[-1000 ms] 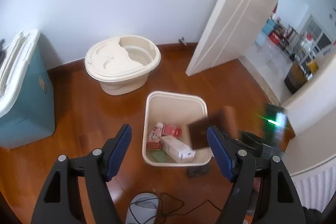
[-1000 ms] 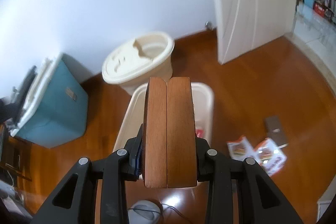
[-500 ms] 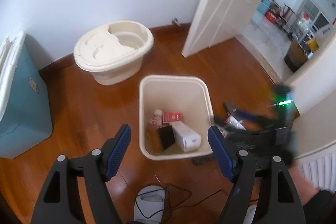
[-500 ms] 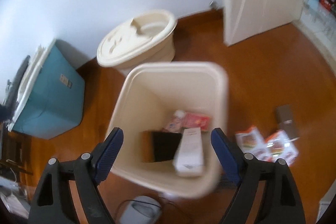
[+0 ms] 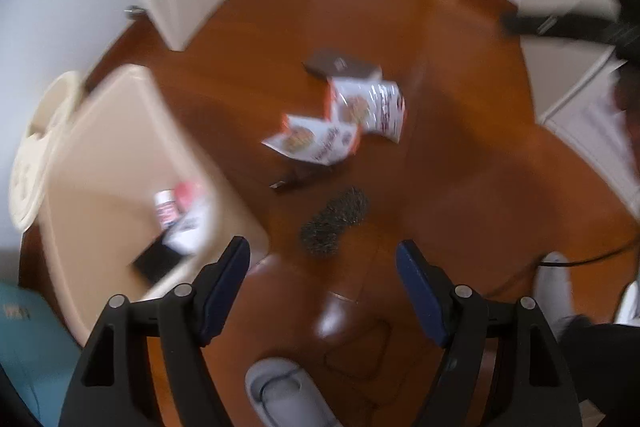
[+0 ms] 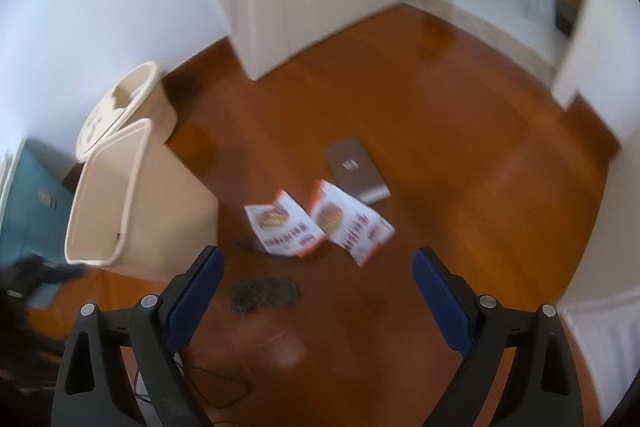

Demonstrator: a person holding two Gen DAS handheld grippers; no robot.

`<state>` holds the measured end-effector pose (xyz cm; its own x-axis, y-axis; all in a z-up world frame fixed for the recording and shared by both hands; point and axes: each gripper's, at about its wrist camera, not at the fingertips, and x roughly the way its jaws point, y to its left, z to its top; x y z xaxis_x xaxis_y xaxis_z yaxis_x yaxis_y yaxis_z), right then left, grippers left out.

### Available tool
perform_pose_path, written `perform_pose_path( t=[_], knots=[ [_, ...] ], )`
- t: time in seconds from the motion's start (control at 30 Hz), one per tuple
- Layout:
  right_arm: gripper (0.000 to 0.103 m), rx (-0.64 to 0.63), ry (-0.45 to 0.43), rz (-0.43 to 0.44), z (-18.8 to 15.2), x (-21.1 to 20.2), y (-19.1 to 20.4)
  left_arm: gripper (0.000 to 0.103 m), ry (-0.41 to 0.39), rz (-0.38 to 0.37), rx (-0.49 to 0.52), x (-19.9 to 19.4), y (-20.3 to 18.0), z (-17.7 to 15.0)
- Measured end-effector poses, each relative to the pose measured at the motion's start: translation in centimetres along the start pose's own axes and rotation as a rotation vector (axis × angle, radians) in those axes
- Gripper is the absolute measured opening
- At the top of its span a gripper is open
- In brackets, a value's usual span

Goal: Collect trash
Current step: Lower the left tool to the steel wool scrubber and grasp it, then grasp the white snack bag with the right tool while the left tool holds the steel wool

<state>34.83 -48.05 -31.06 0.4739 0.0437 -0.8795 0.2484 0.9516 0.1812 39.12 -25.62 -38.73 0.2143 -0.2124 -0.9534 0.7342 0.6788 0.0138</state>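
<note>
Both tongs are aimed down at the wood floor (image 6: pixel 460 131). The left tongs (image 5: pixel 323 271) are spread wide and hold nothing. The right tongs (image 6: pixel 318 277) have just been opening and are empty too. The cream bin (image 6: pixel 120 211) sits off to the left with a few boxes inside. Still on the floor: two snack wrappers (image 6: pixel 316 223), a flat grey box (image 6: pixel 356 167) touching them, and a dark scouring pad (image 6: pixel 264 290) nearest the tongs.

Glossy brown wood floor (image 6: pixel 460 131) carrying a cream bin (image 6: pixel 132 211) at nine o'clock, two white-and-orange snack wrappers (image 6: pixel 320 223) at centre, a grey flat box (image 6: pixel 356 171) touching them at one o'clock, a dark scouring pad (image 6: pixel 264 293) at six.
</note>
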Motion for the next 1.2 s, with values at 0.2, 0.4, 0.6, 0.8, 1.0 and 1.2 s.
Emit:
perform_pose_path(
  t=[0.2, 0.4, 0.6, 0.8, 1.0, 1.2],
  knots=[
    [0.096, 0.058, 0.023, 0.023, -2.7, 2.1, -4.5, 0.075, 0.145, -0.003, 0.013, 13.6, -1.2, 0.2],
    [0.096, 0.097, 0.033, 0.075, -4.2, 4.5, -6.9, 0.075, 0.228, 0.032, 0.010, 21.1, -0.7, -0.9],
    [0.096, 0.106, 0.056, 0.080, -5.4, 6.8, -7.9, 0.075, 0.246, 0.028, 0.021, 23.3, -0.7, -1.5],
    [0.096, 0.120, 0.071, 0.068, -6.4, 7.7, -8.3, 0.075, 0.266, 0.019, 0.029, 25.1, -1.3, -2.3],
    [0.096, 0.125, 0.065, 0.062, -6.2, 8.0, -8.0, 0.076, 0.262, -0.016, -0.033, 25.8, -0.5, -1.8],
    [0.096, 0.113, 0.082, 0.042, -6.0, 8.8, -7.3, 0.033, 0.271, -0.045, -0.025, 24.9, -1.1, -2.9]
  ],
)
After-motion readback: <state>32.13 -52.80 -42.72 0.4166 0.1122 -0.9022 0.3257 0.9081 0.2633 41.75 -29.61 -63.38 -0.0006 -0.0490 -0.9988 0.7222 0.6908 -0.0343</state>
